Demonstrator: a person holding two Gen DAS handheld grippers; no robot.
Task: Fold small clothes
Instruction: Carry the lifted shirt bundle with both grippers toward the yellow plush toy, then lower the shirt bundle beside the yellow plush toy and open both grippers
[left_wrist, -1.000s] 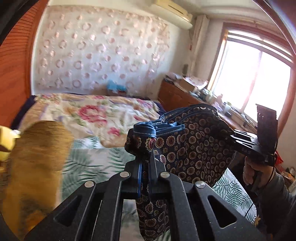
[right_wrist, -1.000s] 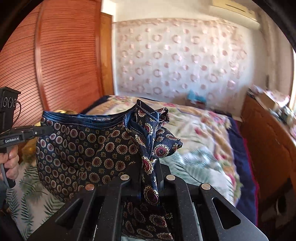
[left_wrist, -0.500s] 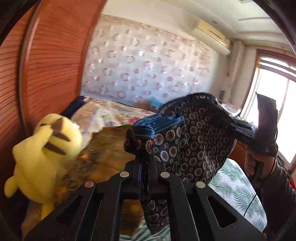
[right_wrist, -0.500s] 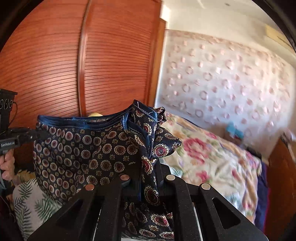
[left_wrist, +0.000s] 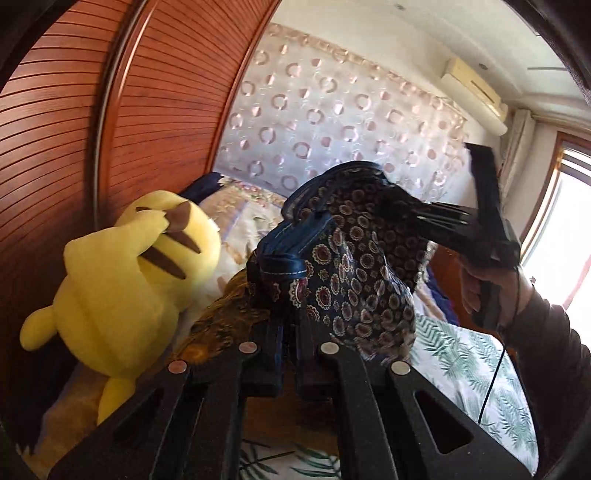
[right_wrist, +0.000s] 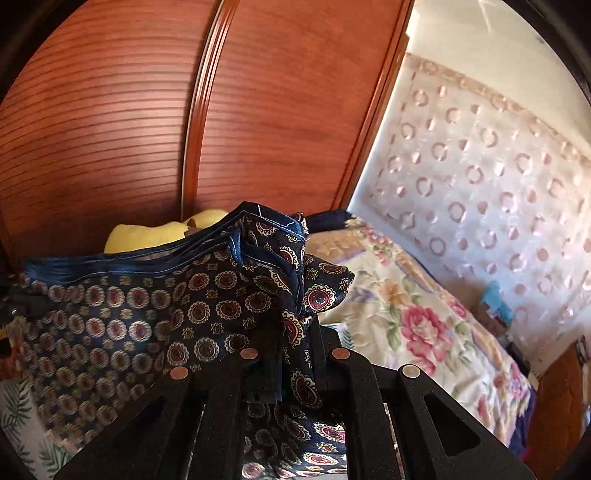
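Observation:
A small dark-blue garment (left_wrist: 362, 280) with a round medallion print and a blue waistband hangs in the air above the bed, stretched between both grippers. My left gripper (left_wrist: 291, 328) is shut on one bunched end of the waistband. In the left wrist view the right gripper (left_wrist: 417, 214) comes in from the right, held by a hand (left_wrist: 480, 291), and grips the far end. In the right wrist view the garment (right_wrist: 147, 306) spreads to the left, and my right gripper (right_wrist: 295, 350) is shut on its gathered corner.
A yellow plush toy (left_wrist: 122, 280) lies at the left against the slatted wooden wardrobe doors (left_wrist: 74, 129). A golden-brown cloth (left_wrist: 221, 325) lies beside it. A floral quilt (right_wrist: 406, 314) and a leaf-print sheet (left_wrist: 461, 354) cover the bed. A window is at the far right.
Both grippers have swung left with the garment still held between them. The wardrobe doors and the yellow plush toy now fill the left of both views, and both wrists have rolled.

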